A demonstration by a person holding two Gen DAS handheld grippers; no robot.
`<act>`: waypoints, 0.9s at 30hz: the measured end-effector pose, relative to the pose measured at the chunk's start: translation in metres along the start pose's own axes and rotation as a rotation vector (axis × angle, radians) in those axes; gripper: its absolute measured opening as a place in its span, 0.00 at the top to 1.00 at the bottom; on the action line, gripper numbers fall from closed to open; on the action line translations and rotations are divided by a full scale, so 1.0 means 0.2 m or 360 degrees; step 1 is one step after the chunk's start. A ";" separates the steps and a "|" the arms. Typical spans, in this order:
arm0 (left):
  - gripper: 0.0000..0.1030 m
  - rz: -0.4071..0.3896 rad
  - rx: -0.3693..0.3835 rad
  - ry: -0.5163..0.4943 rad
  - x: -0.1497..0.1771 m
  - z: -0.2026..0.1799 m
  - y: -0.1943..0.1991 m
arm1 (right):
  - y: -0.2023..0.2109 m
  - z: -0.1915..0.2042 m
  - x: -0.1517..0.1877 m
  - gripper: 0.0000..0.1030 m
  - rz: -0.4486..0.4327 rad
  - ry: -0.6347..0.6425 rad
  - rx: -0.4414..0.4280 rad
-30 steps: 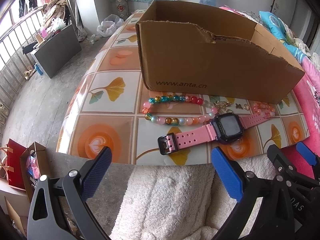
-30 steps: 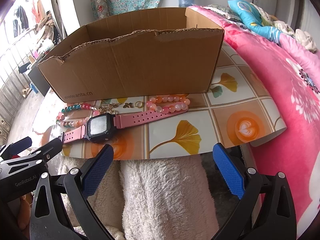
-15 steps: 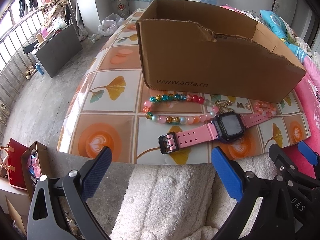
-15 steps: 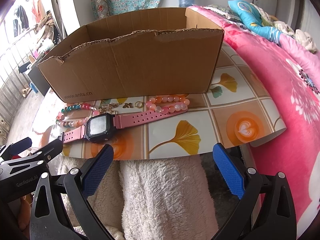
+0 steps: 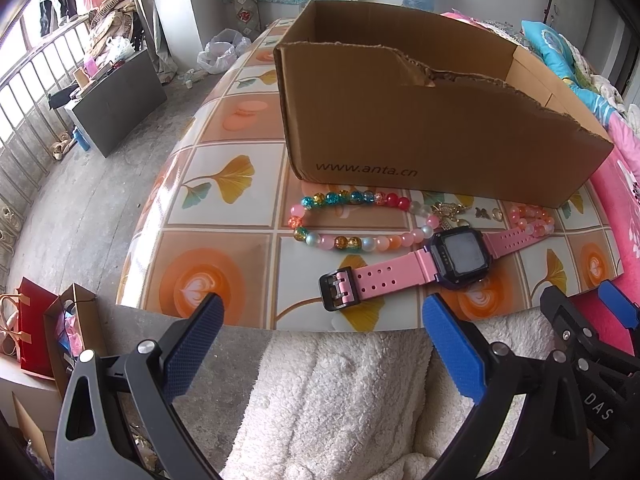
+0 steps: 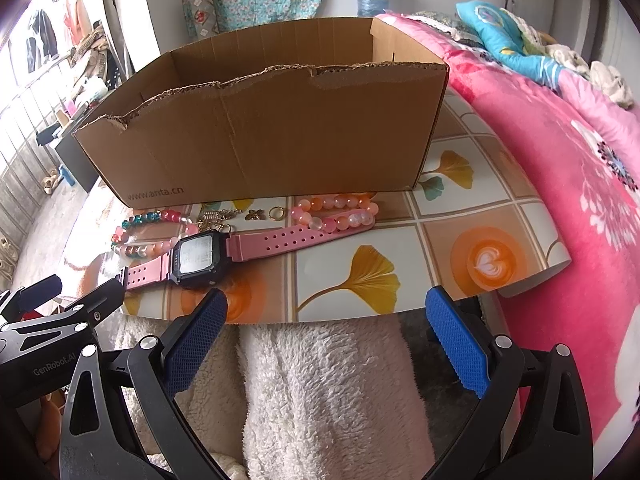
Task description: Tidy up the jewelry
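Left wrist view showed the left gripper (image 5: 320,342) spread wide and empty above white fleece (image 5: 332,408), short of the table (image 5: 224,216). The right gripper (image 6: 326,342) hung likewise agape, holding nothing. Beyond lay the pink watch (image 5: 460,256), then the multicoloured bead bracelet (image 5: 360,220), gold trinkets (image 6: 256,214) and a pink bead bracelet (image 6: 336,212), all before the cardboard box (image 5: 432,128).

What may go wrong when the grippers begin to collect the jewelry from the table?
1. The pink watch lies near the table edge; a nudge may push it off.
2. Its strap end rests against the pink bead bracelet, so lifting one may drag the other.
3. The small gold ring and butterfly charm may slip from the wide pads.
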State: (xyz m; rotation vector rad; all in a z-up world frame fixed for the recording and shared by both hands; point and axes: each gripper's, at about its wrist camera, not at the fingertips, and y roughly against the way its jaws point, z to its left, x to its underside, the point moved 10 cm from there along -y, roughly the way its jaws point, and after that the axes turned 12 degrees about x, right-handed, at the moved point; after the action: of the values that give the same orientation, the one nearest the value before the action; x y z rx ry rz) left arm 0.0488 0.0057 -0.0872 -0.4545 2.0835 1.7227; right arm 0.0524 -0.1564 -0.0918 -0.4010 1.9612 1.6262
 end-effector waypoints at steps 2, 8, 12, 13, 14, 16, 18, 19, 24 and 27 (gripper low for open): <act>0.05 0.0002 -0.0004 -0.0001 0.00 0.00 0.00 | 0.00 0.00 0.00 0.07 0.0001 0.0002 0.0001; 0.05 0.0002 -0.0013 -0.0002 0.00 0.00 0.01 | 0.00 0.01 0.00 0.07 0.0002 0.0004 0.0002; 0.05 0.0001 -0.0016 -0.0003 0.00 0.00 0.00 | 0.00 0.01 0.00 0.07 0.0004 0.0003 0.0003; 0.05 0.0001 -0.0015 -0.0004 0.00 0.00 0.00 | 0.00 0.01 0.00 0.07 0.0003 0.0004 0.0003; 0.05 0.0001 -0.0017 -0.0005 0.00 0.00 0.01 | 0.00 0.01 0.00 0.07 0.0004 0.0005 0.0003; 0.05 0.0001 -0.0020 -0.0006 0.00 0.00 0.00 | 0.00 0.01 0.00 0.07 0.0003 0.0005 0.0003; 0.05 0.0000 -0.0021 -0.0008 0.00 0.00 0.00 | 0.00 0.01 0.00 0.07 0.0002 0.0005 0.0003; 0.05 0.0000 -0.0021 -0.0008 0.00 0.00 0.00 | 0.00 0.01 0.00 0.07 0.0003 0.0005 0.0003; 0.05 0.0001 -0.0023 -0.0009 0.00 0.00 0.00 | 0.00 0.01 0.00 0.07 0.0003 0.0005 0.0003; 0.05 0.0001 -0.0023 -0.0010 0.00 0.00 0.00 | 0.00 0.01 0.00 0.07 0.0003 0.0005 0.0003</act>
State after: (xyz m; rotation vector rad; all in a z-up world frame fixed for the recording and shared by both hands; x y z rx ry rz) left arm 0.0486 0.0055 -0.0868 -0.4524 2.0683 1.7384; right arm 0.0530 -0.1543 -0.0921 -0.4011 1.9661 1.6258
